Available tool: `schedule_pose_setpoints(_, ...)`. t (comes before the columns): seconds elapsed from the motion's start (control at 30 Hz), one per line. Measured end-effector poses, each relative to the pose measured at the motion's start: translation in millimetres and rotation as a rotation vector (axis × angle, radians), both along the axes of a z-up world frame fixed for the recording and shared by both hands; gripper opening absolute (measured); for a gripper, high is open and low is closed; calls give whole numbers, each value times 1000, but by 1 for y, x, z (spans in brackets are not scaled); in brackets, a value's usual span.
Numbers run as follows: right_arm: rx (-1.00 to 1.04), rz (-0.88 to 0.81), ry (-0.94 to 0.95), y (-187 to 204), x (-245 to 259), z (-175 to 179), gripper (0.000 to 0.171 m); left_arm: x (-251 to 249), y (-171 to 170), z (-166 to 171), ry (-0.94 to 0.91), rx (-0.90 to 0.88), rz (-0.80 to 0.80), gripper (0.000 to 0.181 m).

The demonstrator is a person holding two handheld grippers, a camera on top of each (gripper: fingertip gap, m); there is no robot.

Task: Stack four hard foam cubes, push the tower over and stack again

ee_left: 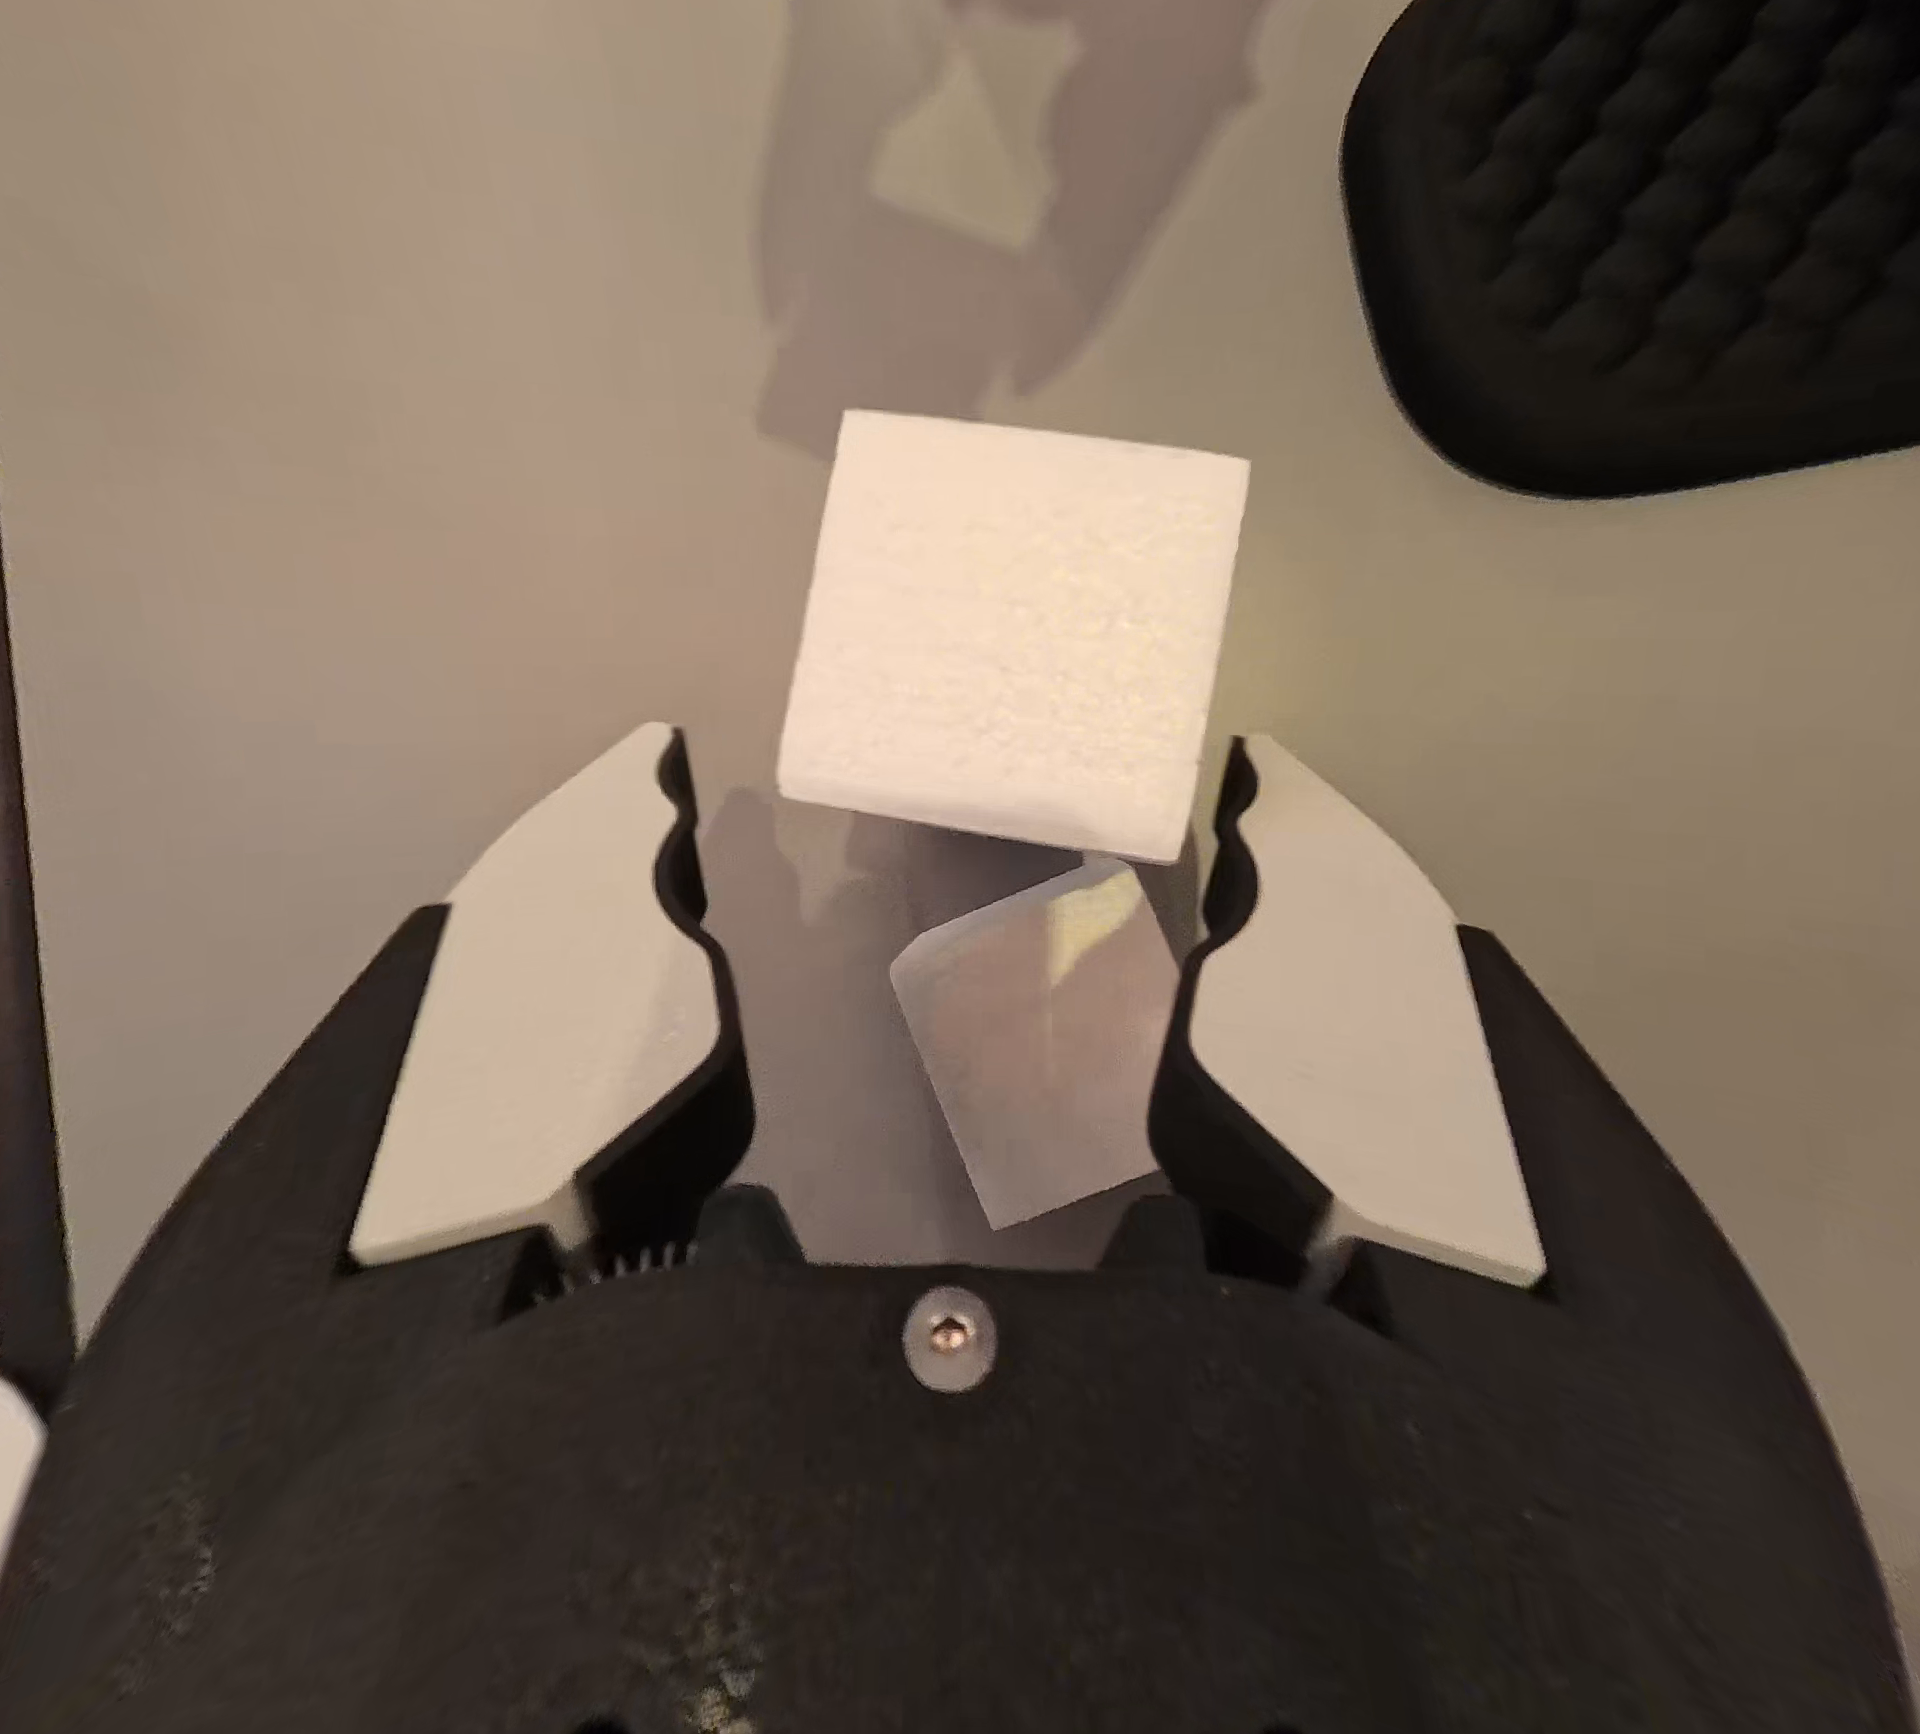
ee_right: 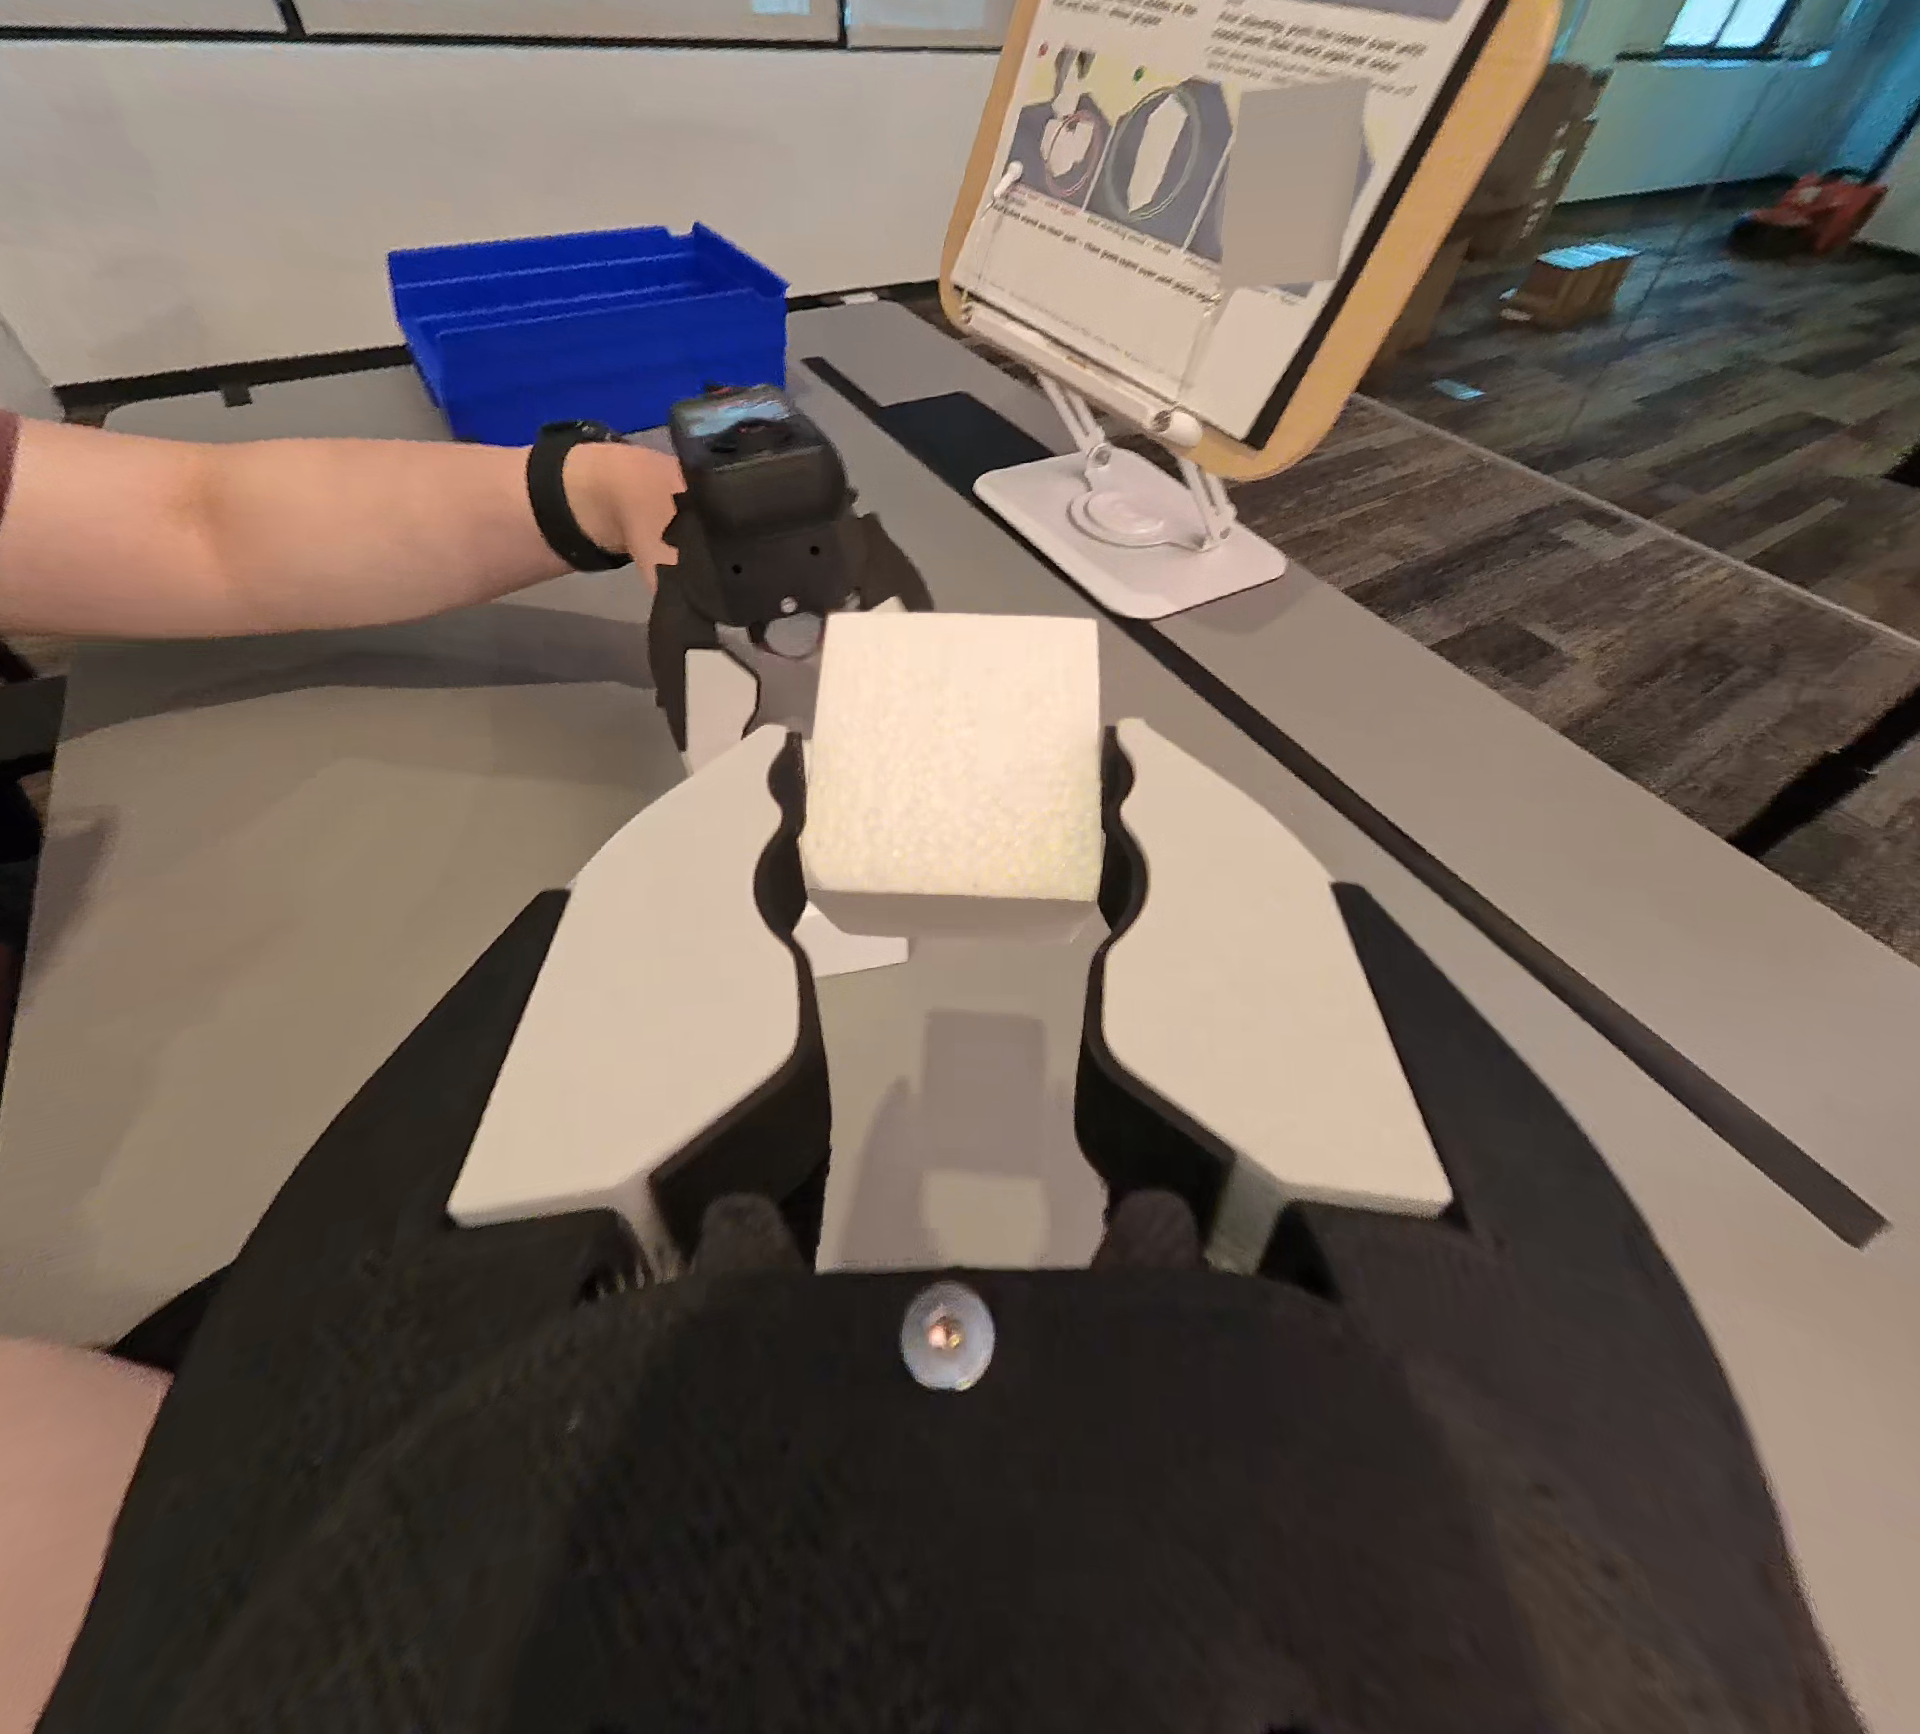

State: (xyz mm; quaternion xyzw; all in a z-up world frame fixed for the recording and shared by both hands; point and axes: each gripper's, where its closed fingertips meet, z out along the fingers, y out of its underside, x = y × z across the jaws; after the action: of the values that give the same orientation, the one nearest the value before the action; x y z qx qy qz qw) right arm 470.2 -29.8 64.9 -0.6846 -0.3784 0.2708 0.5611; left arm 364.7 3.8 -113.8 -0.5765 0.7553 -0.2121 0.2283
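White foam is filling the near middle of the right wrist view: a foam cube is sitting clamped between the two fingers of the right gripper, raised above the grey surface. Just below and left of it, a corner of a second cube is peeking out, lying on the surface. A little farther off, the left gripper is pointing down at the surface, held by a person's hand with a black wristband.

In the left wrist view, the left gripper is standing with its fingers apart, gripping nothing; a cube is showing just beyond its tips, and another cube is lying lower between the fingers, in shadow. A black textured pad is showing at the far right.

No finished tower is appearing anywhere, so the stacking seems to be at an early stage, with most of the placing left; whether this is the first or second build cannot be told.

Farther back on the left, a blue bin is resting on the surface; its contents are not visible. To the far right, an instruction board is leaning on a white stand.
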Motion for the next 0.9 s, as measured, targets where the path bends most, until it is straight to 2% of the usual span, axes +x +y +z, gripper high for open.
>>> schedule_pose_setpoints(0.17,-83,110,-124,-2,-30,-24,55,-3,-1,36,-180,-61,51,100)
schedule_pose_setpoints(0.3,-158,178,-193,7,-61,-39,55,-34,9,56,-266,-12,158,100)
schedule_pose_setpoints(0.57,-252,271,-258,30,-116,-66,55,-67,8,10,-268,41,349,106)
schedule_pose_setpoints(0.7,-268,274,-339,30,-122,-82,55,-61,6,-1,-324,-18,384,100)
schedule_pose_setpoints(0.8,-283,283,-399,26,-123,-90,55,-61,9,-19,-267,-47,410,97)
schedule_pose_setpoints(0.9,-271,271,-453,27,-122,-95,56,-60,12,-29,-238,-20,417,83)
